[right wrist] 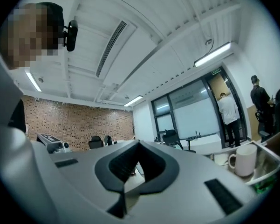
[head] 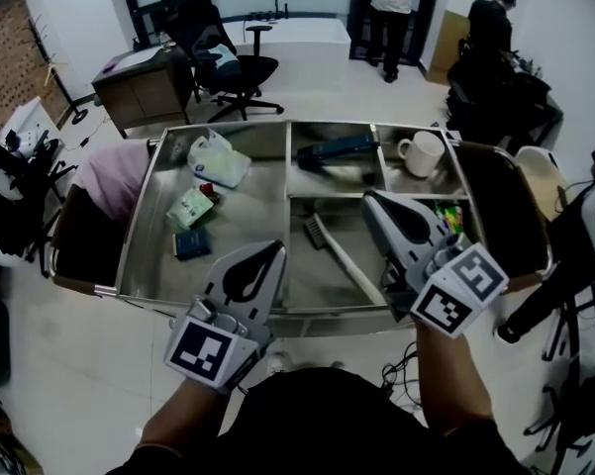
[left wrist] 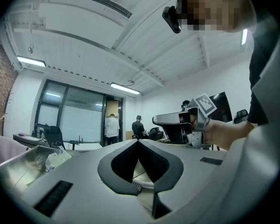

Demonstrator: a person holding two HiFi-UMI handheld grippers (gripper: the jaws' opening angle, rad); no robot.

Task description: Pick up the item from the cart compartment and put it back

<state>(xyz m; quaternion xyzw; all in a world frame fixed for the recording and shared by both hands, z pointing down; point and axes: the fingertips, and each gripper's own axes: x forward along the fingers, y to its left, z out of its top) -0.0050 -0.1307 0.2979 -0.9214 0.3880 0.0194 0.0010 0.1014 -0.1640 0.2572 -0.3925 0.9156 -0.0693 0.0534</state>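
Grey left tool (head: pixel 275 249): pressed together, empty | right tool (head: pixel 369 199): pressed together, empty | both above steel cart (head: pixel 139 236).

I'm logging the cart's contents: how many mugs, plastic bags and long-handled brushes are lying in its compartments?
White mug: 1
White plastic bag: 1
Long-handled brush: 1
Total: 3
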